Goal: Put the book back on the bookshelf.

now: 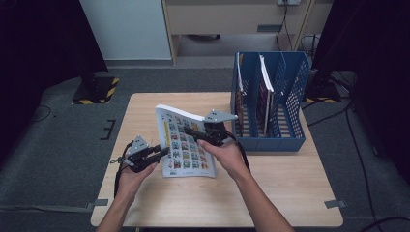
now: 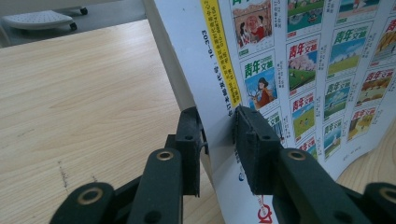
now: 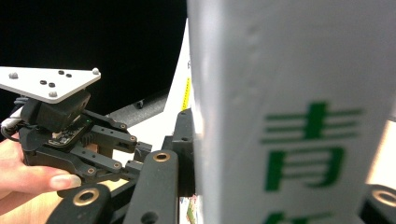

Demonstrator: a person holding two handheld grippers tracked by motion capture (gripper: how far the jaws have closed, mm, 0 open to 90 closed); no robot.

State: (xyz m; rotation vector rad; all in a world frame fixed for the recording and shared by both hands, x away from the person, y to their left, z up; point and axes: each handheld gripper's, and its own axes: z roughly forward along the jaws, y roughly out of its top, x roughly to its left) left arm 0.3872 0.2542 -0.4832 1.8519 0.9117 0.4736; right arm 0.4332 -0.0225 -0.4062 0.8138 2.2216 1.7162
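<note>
Your left gripper (image 1: pixel 162 152) and right gripper (image 1: pixel 189 130) both have jaws clamped on the magazine (image 1: pixel 186 145), held tilted above the bench (image 1: pixel 280 183).

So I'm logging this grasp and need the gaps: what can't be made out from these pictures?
- Right hand-held gripper, right gripper view: the magazine covers its far jaw, so the grip is unconfirmed.
- Magazine spine text, right gripper view: blurred, cut off at the bottom edge.
- Magazine's small print, high view: too small.
- Books in the blue file rack, high view: the dividers hide their covers.
- Left hand-held gripper, left gripper view: contact with the cover is hard to tell.
</note>
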